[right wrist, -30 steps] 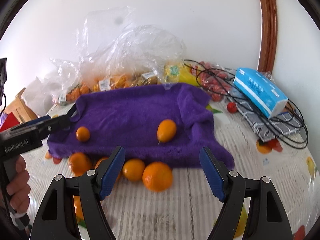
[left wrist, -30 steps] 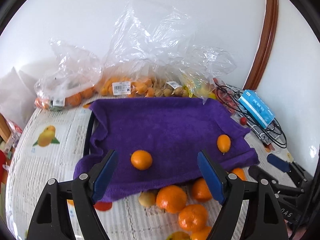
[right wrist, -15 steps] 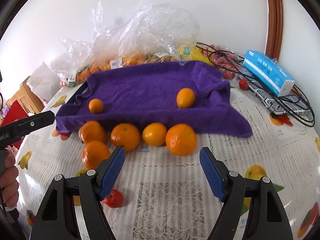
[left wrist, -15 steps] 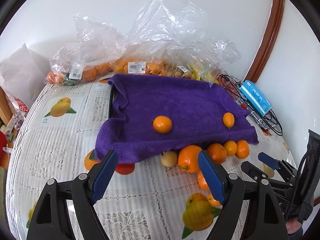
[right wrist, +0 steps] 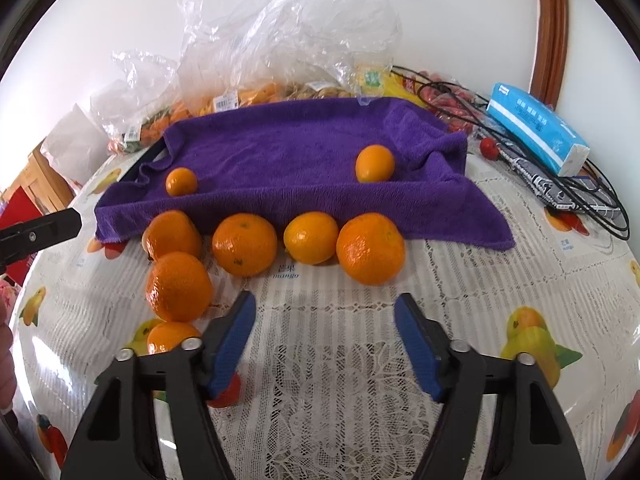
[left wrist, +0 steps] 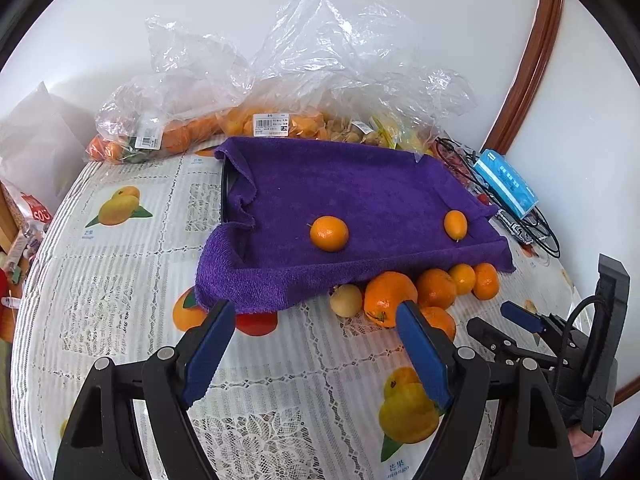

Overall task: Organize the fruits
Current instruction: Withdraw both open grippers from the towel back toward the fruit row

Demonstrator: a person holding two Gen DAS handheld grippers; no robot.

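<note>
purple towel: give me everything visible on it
The purple towel is a plush terry cloth, spread over a black tray whose edge shows at its left side. Its near hem droops onto the lace tablecloth, rumpled at both front corners. Two small orange fruits sit on it, apart. Loose oranges line up along its front edge. Neither gripper touches it.

White wall point(left wrist: 280, 8) with curved brown wooden trim point(left wrist: 524, 60) behind a lace-covered, fruit-printed table point(left wrist: 120, 280), in daylight.

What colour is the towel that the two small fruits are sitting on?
Purple. The terry towel shows best in the right wrist view, draped over a tray.
</note>
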